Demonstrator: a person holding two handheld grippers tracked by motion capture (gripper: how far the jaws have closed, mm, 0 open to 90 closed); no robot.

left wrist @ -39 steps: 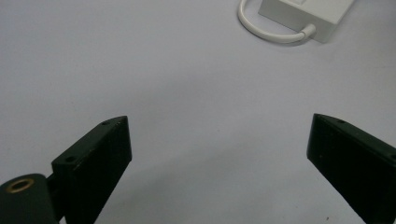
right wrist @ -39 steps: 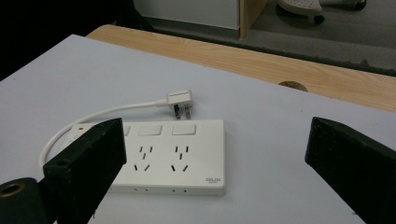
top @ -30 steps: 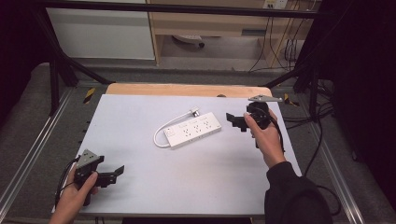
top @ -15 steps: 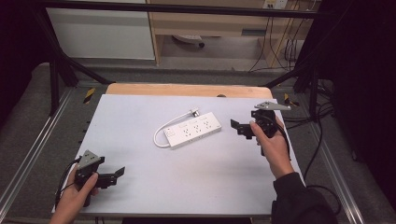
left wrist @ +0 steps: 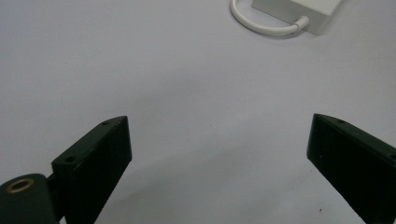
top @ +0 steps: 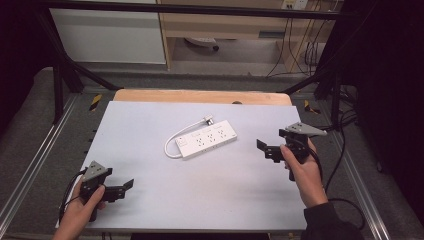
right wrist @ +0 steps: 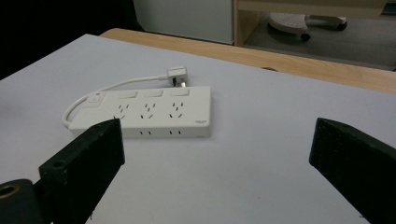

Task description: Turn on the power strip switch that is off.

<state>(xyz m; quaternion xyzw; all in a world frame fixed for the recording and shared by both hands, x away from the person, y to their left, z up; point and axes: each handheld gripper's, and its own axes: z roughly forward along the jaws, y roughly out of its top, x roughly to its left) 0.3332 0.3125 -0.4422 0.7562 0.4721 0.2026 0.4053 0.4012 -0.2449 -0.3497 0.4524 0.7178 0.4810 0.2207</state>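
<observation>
A white power strip [top: 207, 141] with three socket groups lies flat near the middle of the white table [top: 150, 125]. Its short cable loops left, and its plug [top: 207, 120] rests just behind it. My right gripper [top: 266, 150] hovers open to the right of the strip, jaws pointing at it and holding nothing. From the right gripper view the strip [right wrist: 149, 114] and plug [right wrist: 176, 74] lie ahead of the wide-apart jaws [right wrist: 219, 128]. My left gripper [top: 122, 189] rests open at the near left corner. Its view [left wrist: 219, 126] has bare table between the jaws and the strip's end [left wrist: 299, 9] far ahead.
A wooden strip [top: 200, 96] runs along the table's far edge. Metal rails [top: 30, 170] flank both sides, and black frame bars [top: 65, 75] rise at the back corners. Cables [top: 345, 145] trail off the right edge. A white cabinet [top: 110, 35] stands beyond the table.
My right gripper has drawn back from the strip's right end, moving right and nearer to the person. The left gripper has barely shifted. The strip has not moved.
</observation>
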